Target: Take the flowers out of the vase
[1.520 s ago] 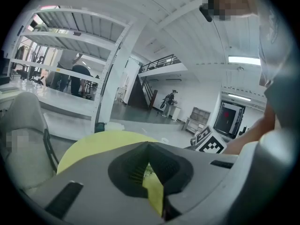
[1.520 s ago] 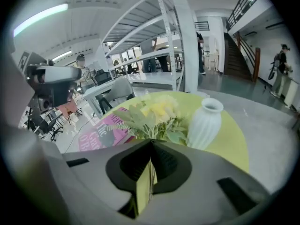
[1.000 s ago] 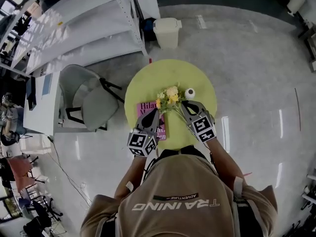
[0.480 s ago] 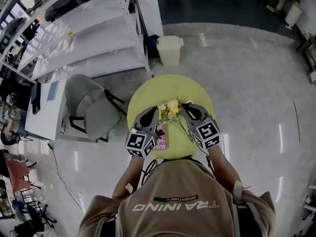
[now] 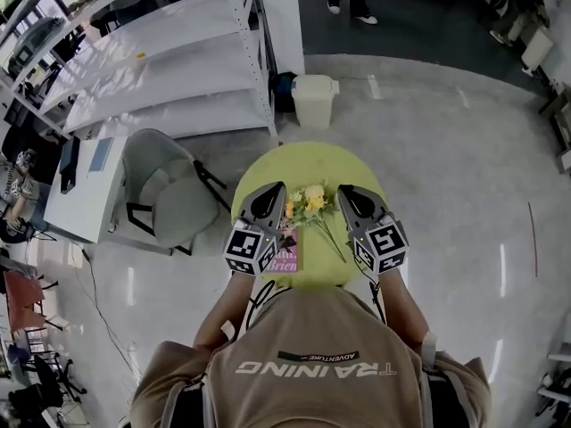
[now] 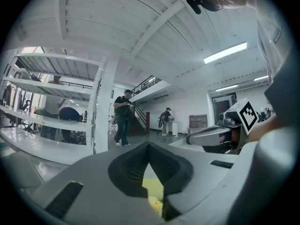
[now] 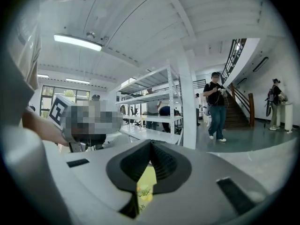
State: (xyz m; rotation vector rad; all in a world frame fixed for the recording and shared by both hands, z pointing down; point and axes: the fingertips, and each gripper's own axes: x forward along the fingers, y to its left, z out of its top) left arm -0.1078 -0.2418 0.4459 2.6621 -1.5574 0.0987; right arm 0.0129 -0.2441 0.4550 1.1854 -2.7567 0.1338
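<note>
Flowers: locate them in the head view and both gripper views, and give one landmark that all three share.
Head view: flowers at picture centre, over the round table.
Left gripper view: flowers as a pale yellow scrap low at centre, mostly hidden.
Right gripper view: flowers as a yellow and green scrap low at centre.
Shared landmark: the white shelf rack.

Tan printed shirt (image 5: 312, 346), apparently short-sleeved

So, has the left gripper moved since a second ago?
Yes. The left gripper has risen toward the camera: it looks bigger against the yellow-green table and now covers most of the pink book, whose title showed before.
</note>
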